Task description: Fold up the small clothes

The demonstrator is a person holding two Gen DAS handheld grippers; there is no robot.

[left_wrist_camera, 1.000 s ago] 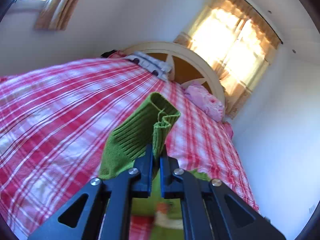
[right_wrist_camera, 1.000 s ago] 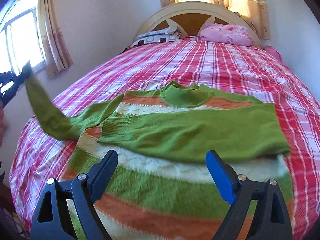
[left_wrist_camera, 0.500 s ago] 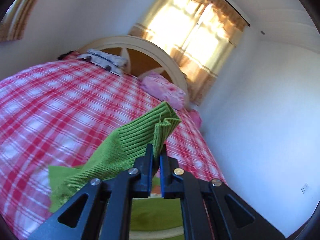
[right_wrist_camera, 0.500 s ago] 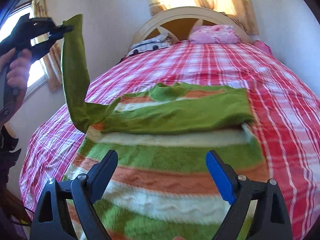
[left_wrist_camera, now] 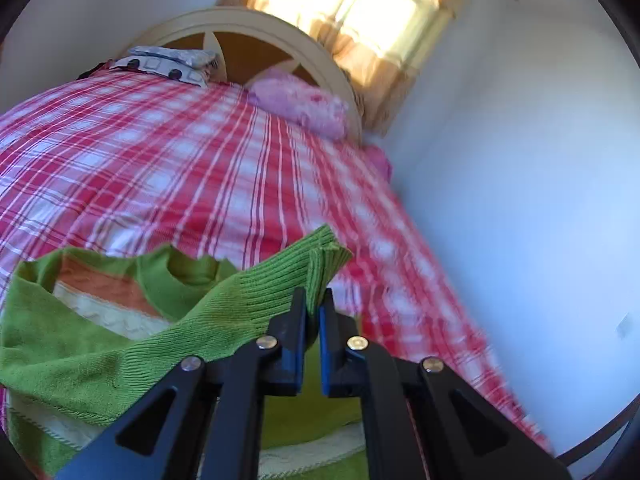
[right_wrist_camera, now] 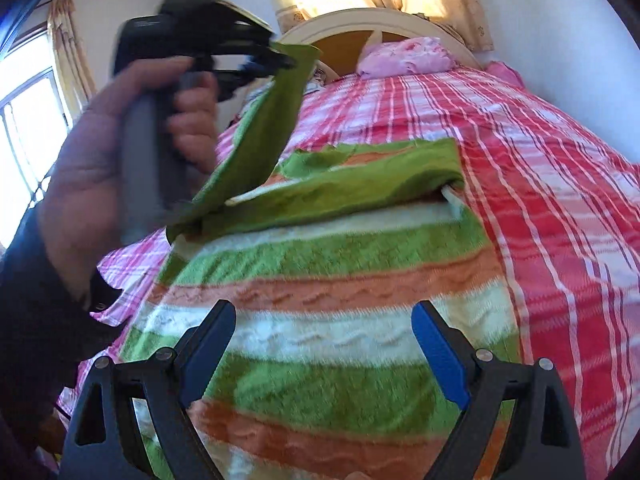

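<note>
A small sweater [right_wrist_camera: 336, 276] striped green, orange and white lies flat on the bed, collar away from me. One green sleeve [right_wrist_camera: 380, 176] lies folded across its chest. My left gripper [left_wrist_camera: 313, 306] is shut on the ribbed cuff [left_wrist_camera: 296, 268] of the other green sleeve [right_wrist_camera: 260, 128] and holds it lifted above the sweater's collar [left_wrist_camera: 188, 272]. In the right wrist view that left gripper [right_wrist_camera: 288, 62] and the hand [right_wrist_camera: 120, 152] holding it hang over the sweater's left side. My right gripper [right_wrist_camera: 324, 348] is open above the sweater's lower stripes, with nothing between its fingers.
The bed carries a red and white plaid cover [right_wrist_camera: 560, 184]. A pink pillow [right_wrist_camera: 408, 56] and a grey patterned pillow [left_wrist_camera: 172, 62] rest against the cream headboard [left_wrist_camera: 280, 40]. A white wall [left_wrist_camera: 520, 200] runs along the bed's right side. Curtained windows [right_wrist_camera: 36, 92] stand left and behind.
The left gripper has carried the sleeve cuff from the bed's left side up and over toward the sweater's middle. The right gripper has shifted nearer over the sweater's lower stripes, still open.
</note>
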